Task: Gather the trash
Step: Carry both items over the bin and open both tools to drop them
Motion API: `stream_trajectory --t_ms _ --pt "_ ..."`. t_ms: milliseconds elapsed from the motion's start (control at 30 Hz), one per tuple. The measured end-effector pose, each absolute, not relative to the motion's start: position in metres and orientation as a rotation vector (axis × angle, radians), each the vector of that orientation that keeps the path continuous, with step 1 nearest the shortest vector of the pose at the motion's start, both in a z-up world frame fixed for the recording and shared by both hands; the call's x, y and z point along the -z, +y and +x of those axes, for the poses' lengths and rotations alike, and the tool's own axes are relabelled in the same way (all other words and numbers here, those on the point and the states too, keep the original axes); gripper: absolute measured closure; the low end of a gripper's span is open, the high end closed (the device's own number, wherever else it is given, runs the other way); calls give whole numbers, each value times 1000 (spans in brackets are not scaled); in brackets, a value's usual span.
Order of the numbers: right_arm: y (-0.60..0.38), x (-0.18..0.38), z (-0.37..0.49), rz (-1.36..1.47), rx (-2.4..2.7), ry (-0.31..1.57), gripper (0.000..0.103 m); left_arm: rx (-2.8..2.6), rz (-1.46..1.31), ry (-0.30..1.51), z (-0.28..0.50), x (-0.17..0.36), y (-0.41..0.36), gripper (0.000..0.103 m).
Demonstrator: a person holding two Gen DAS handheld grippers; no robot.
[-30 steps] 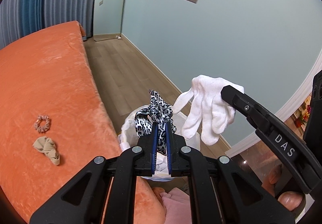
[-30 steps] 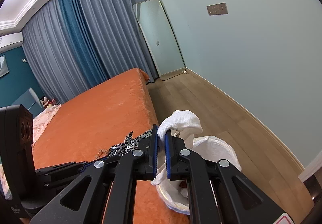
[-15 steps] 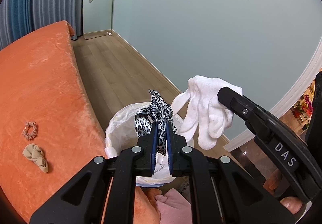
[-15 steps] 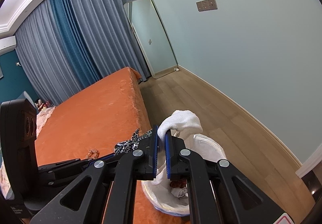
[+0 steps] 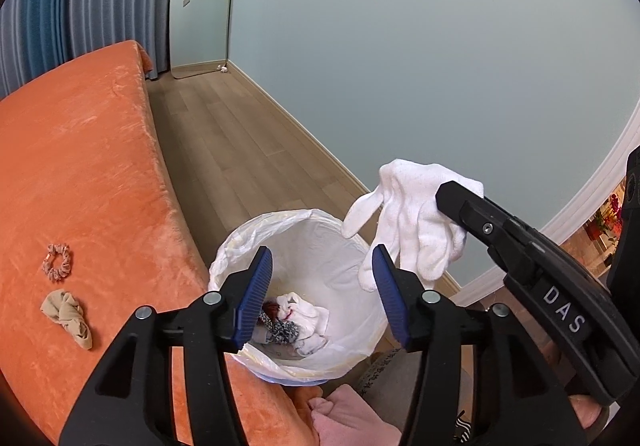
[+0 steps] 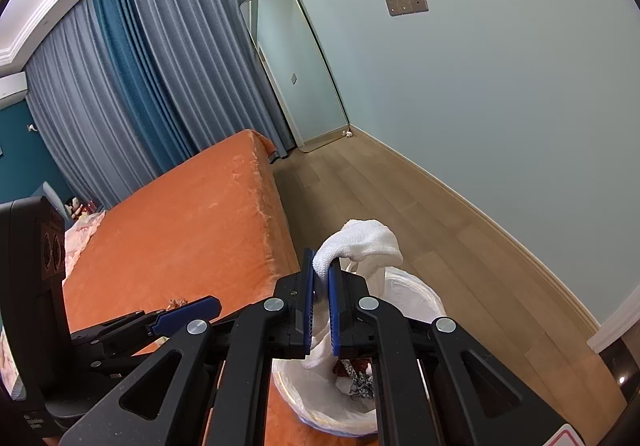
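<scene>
Left tool (image 5: 322,294) has just been opening, jaws wide with nothing between them, at lower centre over the lined trash bin (image 5: 256,242). Right tool (image 6: 320,310) pinches the white glove (image 5: 416,221). I'd centre that glove above the rim before releasing, so its dangling fingers don't catch.

Bin (image 5: 256,242) beside bed (image 5: 80,165); scrunchie (image 5: 58,262) on bed
</scene>
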State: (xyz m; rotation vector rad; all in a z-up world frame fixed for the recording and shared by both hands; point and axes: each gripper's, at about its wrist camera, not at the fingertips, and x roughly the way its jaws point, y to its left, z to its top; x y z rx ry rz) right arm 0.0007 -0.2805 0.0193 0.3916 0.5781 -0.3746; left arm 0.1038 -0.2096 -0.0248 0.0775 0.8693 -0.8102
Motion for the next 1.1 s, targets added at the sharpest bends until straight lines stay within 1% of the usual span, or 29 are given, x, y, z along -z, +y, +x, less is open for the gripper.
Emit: stream_trajectory --t_ms 300,433,700,833,900,967,1100 --pt "-273 -16 11 379 362 593 96 787 66 863 108 24 -196 52" --pt "-273 -17 16 374 358 594 92 777 57 861 113 23 -190 52" --pt "-270 -16 22 359 359 600 92 763 39 864 119 23 -179 52" --pt "-271 -12 28 353 358 618 89 756 32 866 120 23 -174 52" --pt "-270 -9 31 353 360 632 86 751 29 867 121 22 -171 51" --pt "-271 -1 35 358 359 658 78 745 22 870 122 24 -167 51" --pt "-272 24 42 360 365 737 77 730 11 878 126 28 -158 51"
